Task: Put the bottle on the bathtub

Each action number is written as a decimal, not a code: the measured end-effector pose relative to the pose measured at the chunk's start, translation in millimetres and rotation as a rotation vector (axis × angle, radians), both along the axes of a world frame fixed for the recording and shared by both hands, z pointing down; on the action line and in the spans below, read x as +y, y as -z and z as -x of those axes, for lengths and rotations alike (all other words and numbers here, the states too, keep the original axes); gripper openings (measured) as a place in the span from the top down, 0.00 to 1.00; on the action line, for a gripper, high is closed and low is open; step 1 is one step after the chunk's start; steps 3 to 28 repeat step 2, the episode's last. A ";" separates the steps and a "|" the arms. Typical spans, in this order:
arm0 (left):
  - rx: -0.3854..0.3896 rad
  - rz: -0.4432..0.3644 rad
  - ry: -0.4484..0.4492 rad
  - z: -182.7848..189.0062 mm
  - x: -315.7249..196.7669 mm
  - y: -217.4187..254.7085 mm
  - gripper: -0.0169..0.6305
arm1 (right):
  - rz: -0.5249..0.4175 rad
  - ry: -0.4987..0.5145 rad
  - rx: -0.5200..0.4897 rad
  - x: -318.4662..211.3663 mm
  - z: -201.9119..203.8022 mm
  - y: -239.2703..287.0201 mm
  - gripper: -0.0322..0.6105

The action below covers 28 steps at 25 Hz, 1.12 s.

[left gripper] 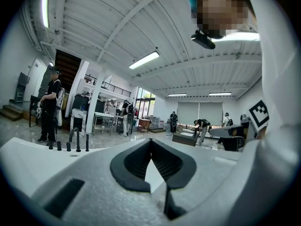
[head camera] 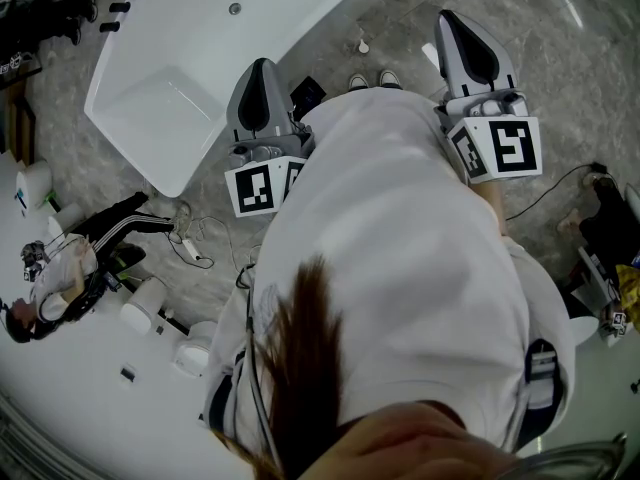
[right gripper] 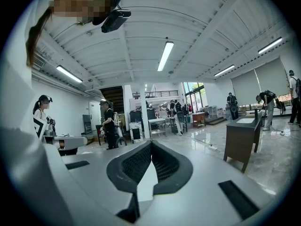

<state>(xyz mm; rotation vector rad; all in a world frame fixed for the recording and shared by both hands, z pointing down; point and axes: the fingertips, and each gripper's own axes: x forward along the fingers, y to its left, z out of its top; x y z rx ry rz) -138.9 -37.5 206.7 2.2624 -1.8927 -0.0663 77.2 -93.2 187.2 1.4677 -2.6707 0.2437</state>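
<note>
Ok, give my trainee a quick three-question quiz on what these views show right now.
1. True or false: the left claw holds a bottle.
2. The jaws of the right claw are: A) wide apart, B) together with nothing between them, C) clamped on a cloth.
3. Fill in: in the head view, the white bathtub lies nearer the ____ claw.
Key: 1 false; 2 B; 3 left.

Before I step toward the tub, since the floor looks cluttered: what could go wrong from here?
Loose cables lie on the floor beside the bathtub and could trip you. No bottle shows in any view; the left gripper and right gripper are both shut on nothing, so the bottle must be found first.
</note>
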 end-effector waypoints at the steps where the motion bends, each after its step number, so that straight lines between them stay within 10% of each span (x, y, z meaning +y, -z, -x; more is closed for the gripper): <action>1: 0.000 0.000 0.000 0.6 0.2 -0.1 0.95 | 0.000 0.001 0.000 0.2 0.8 -0.1 0.93; 28: 0.000 -0.001 0.001 1.2 0.3 -0.1 0.95 | -0.001 0.001 0.000 0.4 1.5 -0.1 0.93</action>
